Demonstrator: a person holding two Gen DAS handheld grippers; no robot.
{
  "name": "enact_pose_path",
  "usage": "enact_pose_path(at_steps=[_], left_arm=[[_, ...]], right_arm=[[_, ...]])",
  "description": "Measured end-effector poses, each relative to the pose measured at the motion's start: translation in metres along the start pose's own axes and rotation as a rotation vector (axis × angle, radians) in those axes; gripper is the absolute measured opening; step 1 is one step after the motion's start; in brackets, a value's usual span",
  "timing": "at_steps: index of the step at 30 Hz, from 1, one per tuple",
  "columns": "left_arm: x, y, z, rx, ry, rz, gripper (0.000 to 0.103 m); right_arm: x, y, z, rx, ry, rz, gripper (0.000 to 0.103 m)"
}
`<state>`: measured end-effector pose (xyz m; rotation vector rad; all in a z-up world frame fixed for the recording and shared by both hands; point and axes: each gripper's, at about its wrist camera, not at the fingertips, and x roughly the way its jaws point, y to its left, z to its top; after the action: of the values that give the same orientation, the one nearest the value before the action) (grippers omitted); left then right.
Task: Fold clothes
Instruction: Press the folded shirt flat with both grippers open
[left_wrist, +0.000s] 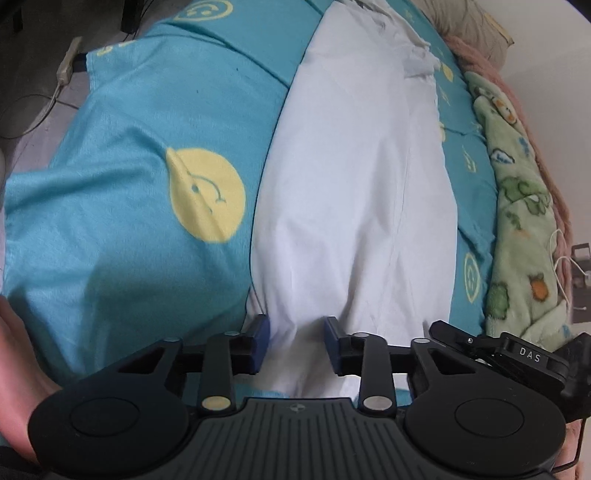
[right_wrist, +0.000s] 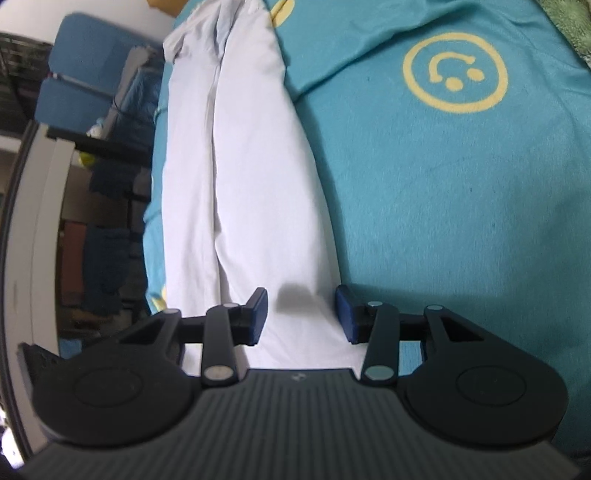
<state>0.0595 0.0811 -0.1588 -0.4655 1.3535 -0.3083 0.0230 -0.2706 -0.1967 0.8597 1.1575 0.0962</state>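
Note:
A white garment (left_wrist: 354, 192) lies folded into a long strip on a teal bedsheet with yellow smiley faces (left_wrist: 129, 177). It also shows in the right wrist view (right_wrist: 240, 184), running away from the camera. My left gripper (left_wrist: 297, 343) is open, its blue pads either side of the garment's near end, just above the cloth. My right gripper (right_wrist: 302, 314) is open over the garment's near end, with its right pad near the cloth's right edge. Neither holds anything.
A green patterned blanket (left_wrist: 517, 206) and a pink cover lie along the bed's right side. A power strip and cable (left_wrist: 66, 66) lie on the floor at left. In the right wrist view, blue furniture (right_wrist: 85, 77) and dark shelves stand beyond the bed's left edge.

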Motion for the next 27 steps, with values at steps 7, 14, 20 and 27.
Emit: enact_pose_path(at_steps=[7, 14, 20, 27], left_arm=[[0.001, -0.001, -0.005, -0.038, 0.02, 0.039, 0.032], [0.001, -0.005, -0.009, -0.038, 0.037, 0.053, 0.036], [-0.004, -0.008, -0.012, -0.042, 0.011, 0.092, 0.015], [-0.029, -0.008, -0.016, -0.059, -0.12, 0.092, 0.046]], right_arm=[[-0.006, 0.003, -0.016, -0.038, 0.011, -0.05, 0.042], [0.0, 0.019, -0.025, -0.155, 0.018, -0.149, 0.044], [0.001, 0.028, -0.034, -0.224, 0.05, -0.159, 0.036], [-0.006, 0.025, -0.031, -0.201, 0.024, -0.12, 0.017]])
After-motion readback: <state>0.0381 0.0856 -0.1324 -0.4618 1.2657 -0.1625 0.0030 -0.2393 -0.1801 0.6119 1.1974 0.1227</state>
